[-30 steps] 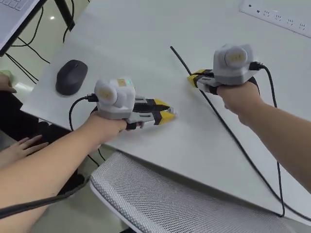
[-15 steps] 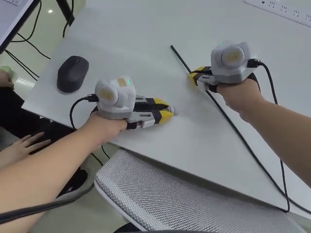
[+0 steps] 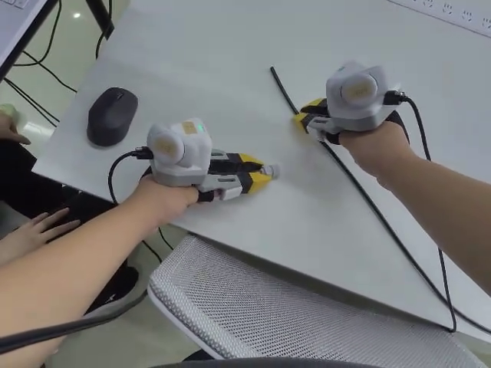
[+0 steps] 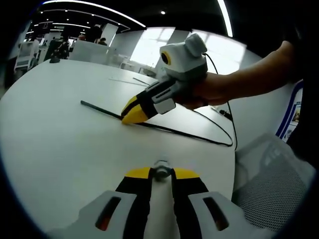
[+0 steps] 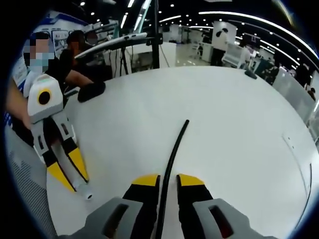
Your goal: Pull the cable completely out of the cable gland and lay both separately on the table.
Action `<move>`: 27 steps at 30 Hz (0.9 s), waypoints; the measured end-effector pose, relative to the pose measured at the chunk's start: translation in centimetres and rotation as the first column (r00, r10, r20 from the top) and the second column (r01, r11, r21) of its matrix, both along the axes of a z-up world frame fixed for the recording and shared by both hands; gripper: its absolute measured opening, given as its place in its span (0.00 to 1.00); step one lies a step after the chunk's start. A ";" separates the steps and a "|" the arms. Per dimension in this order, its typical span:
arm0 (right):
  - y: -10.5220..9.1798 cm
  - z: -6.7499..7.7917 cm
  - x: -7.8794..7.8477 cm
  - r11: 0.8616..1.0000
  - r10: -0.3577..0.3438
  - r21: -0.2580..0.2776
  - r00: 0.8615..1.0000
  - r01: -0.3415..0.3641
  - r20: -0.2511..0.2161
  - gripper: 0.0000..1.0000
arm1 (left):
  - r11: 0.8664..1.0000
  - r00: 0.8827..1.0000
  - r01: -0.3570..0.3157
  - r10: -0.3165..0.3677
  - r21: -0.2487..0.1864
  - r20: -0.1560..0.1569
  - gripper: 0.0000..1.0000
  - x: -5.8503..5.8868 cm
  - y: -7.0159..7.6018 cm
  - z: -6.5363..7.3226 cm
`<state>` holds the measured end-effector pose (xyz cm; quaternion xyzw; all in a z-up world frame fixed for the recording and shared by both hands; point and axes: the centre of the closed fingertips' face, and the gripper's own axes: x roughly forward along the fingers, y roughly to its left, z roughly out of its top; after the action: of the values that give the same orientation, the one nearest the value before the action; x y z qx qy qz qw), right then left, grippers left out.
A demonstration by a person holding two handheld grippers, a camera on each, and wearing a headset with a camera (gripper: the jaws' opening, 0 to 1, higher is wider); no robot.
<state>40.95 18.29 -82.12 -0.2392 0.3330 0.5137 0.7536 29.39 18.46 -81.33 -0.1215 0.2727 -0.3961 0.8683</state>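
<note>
Table [image 3: 230,46]: white top, one. The head view gives its near edge, with one grey mesh chair [image 3: 291,314] below that edge. Each gripper view gives the tabletop spreading ahead of its own jaws.

Cable [image 3: 281,87]: one, black, thin and nearly straight, lying along the tabletop. In the head view its cut free end lies ahead of the right gripper's tips, and the long remainder trails back under that hand toward the table edge. The right gripper view has the cable [image 5: 175,144] running out from between its jaws. The left gripper view has the cable [image 4: 174,131] side-on, passing under the other gripper's yellow tip.

Grippers: two.
- The right gripper [image 3: 301,116] [image 5: 168,180] has a narrow jaw gap with the cable running through it. The pads are as dark as the cable, so I cannot tell whether they pinch it.
- The left gripper [image 3: 259,173] [image 4: 161,175] has its jaws drawn in close, nipping the cable gland at their very tips.

Mouse [image 3: 112,115]: one, dark, in the head view well behind the left gripper's jaws.

Cable gland [image 3: 273,170] [image 4: 161,167]: one, small, pale grey and rounded. It sits between the left fingertips, well apart from the cable, and nothing is threaded through it. The right gripper view shows it [image 5: 88,194] poking out past the yellow tips, low over the table.
</note>
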 end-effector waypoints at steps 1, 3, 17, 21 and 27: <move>0.0 0.0 0.0 1.000 0.000 -0.001 1.000 0.000 0.000 0.12 | 1.000 1.000 0.000 0.000 0.000 -0.001 0.16 0.0 0.0 0.0; -0.1 0.1 0.0 1.000 -0.001 -0.003 1.000 0.001 0.004 0.13 | 1.000 1.000 -0.003 0.003 -0.004 -0.005 0.17 0.0 0.0 0.1; -1.6 4.1 -0.8 0.997 -0.043 0.069 0.999 0.043 -0.001 0.23 | 0.999 0.999 -0.038 0.037 -0.028 -0.021 0.26 -0.2 0.1 1.4; -2.9 4.5 -1.1 0.994 -0.070 0.087 0.997 0.071 -0.012 0.26 | 0.998 0.999 -0.042 0.041 -0.042 -0.024 0.31 -0.2 -0.1 2.3; -4.7 6.4 -2.0 0.989 -0.100 0.110 0.995 0.100 -0.006 0.31 | 0.997 0.999 -0.049 0.048 -0.062 -0.024 0.36 -0.4 -0.1 3.8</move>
<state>38.94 13.61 -75.72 -0.1802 0.3156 0.4930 0.7905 29.04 18.40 -77.51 -0.1598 0.2668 -0.3818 0.8703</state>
